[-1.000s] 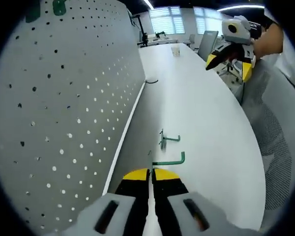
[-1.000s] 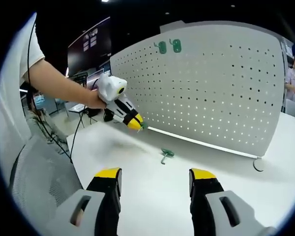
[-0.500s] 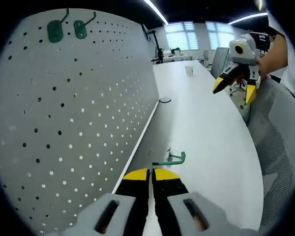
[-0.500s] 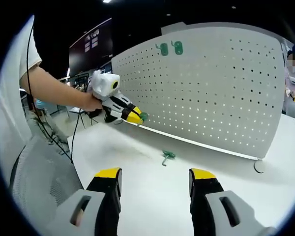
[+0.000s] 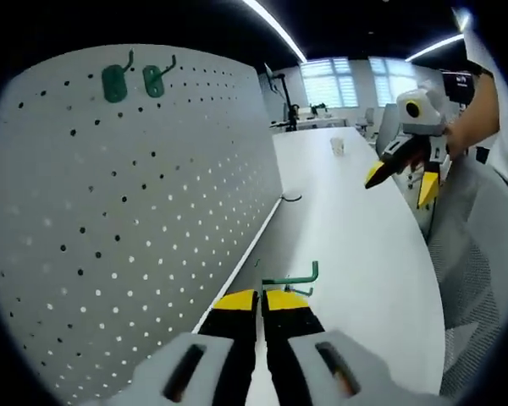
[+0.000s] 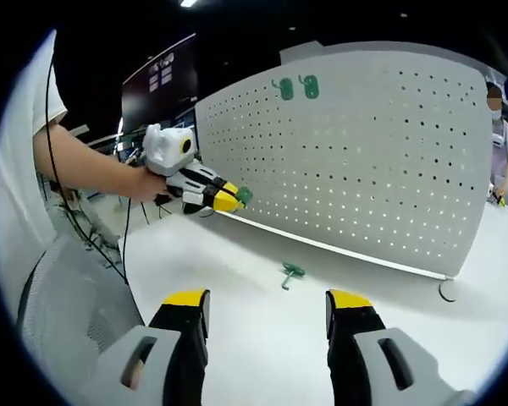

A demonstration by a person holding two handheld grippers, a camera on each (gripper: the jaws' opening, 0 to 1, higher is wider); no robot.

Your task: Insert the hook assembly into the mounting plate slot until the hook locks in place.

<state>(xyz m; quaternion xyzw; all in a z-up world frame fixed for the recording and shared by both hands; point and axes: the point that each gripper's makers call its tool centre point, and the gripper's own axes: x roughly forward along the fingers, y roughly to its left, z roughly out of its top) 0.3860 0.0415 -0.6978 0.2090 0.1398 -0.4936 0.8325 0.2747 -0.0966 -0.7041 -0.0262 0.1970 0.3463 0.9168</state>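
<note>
The pegboard (image 6: 356, 161) stands upright on the white table (image 6: 262, 338), and everything here is placed against it. In the left gripper view the left gripper (image 5: 261, 298) has its yellow-tipped jaws pressed together on a green hook (image 5: 293, 277), whose bent end sticks out just past the tips, beside the pegboard's lower edge and above the table. The right gripper view shows the same gripper from the side, held by a hand (image 6: 144, 182) in the air near the pegboard's left end, with a bit of green at its tips, close to the board's face; whether it touches the board cannot be told. Two more green hooks (image 5: 134, 80) hang side by side near the pegboard's top edge. Another green hook (image 6: 291, 273) lies flat on the table in front of the pegboard's base, well apart from both grippers. The right gripper (image 6: 267, 309) hovers over the table facing the pegboard, its jaws spread wide with nothing between them; in the left gripper view it hangs in the air off to the side, away from the board, jaws apart. A small dark loop (image 6: 447, 291) rests on the table by the pegboard's right foot.
</note>
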